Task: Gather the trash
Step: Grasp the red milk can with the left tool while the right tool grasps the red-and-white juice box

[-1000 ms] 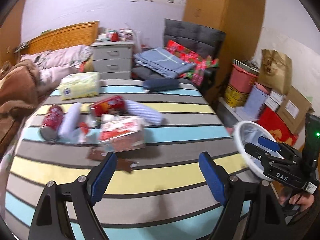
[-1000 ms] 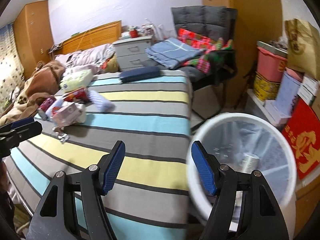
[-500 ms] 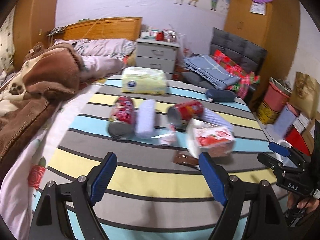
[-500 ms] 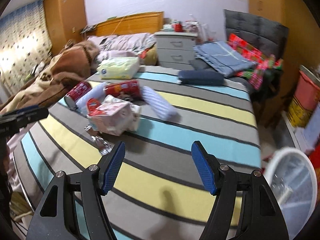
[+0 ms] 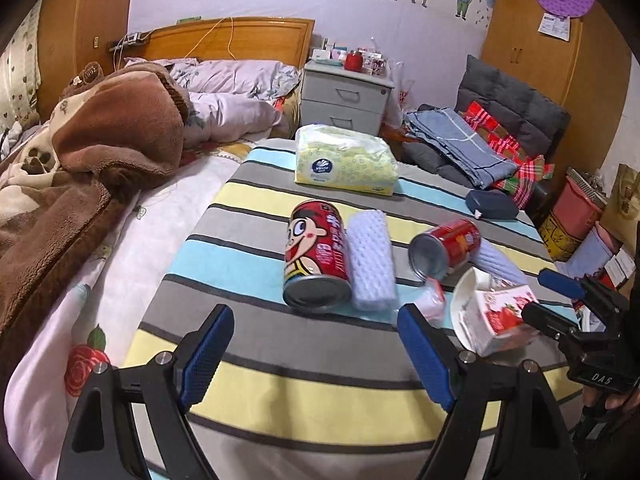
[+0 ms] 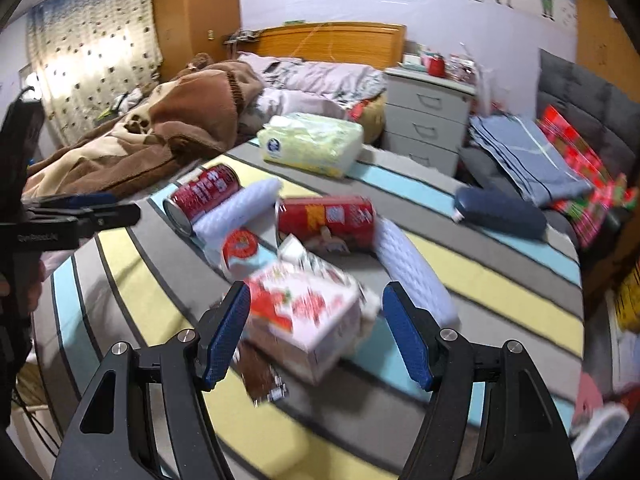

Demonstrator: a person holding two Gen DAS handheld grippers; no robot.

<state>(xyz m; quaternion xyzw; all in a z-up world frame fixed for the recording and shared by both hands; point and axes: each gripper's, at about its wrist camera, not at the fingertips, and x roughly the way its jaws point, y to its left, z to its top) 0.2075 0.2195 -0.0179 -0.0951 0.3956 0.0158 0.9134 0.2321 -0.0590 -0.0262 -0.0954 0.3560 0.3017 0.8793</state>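
Trash lies on the striped bed cover (image 5: 320, 376). A red cartoon can (image 5: 315, 260) lies on its side just ahead of my open, empty left gripper (image 5: 316, 360); it also shows in the right wrist view (image 6: 202, 198). A second red can (image 5: 446, 248) (image 6: 326, 218) lies to the right. A white and red carton (image 6: 308, 312) (image 5: 500, 316) lies between the open fingers of my right gripper (image 6: 316, 336), with no contact visible. A brown wrapper (image 6: 260, 376) lies below the carton. A small red-lidded cup (image 6: 240, 248) lies between the cans.
Two white foam rolls (image 5: 370, 260) (image 6: 412, 268) lie beside the cans. A tissue pack (image 5: 344, 160) and a dark blue case (image 5: 490, 204) lie farther back. A brown blanket (image 5: 100, 152) covers the left. A grey nightstand (image 5: 344, 96) and chair (image 5: 516, 120) stand behind.
Both grippers swung left, away from the white bin and toward the trash. The left now faces the cartoon can up close. The right has closed in around the carton.
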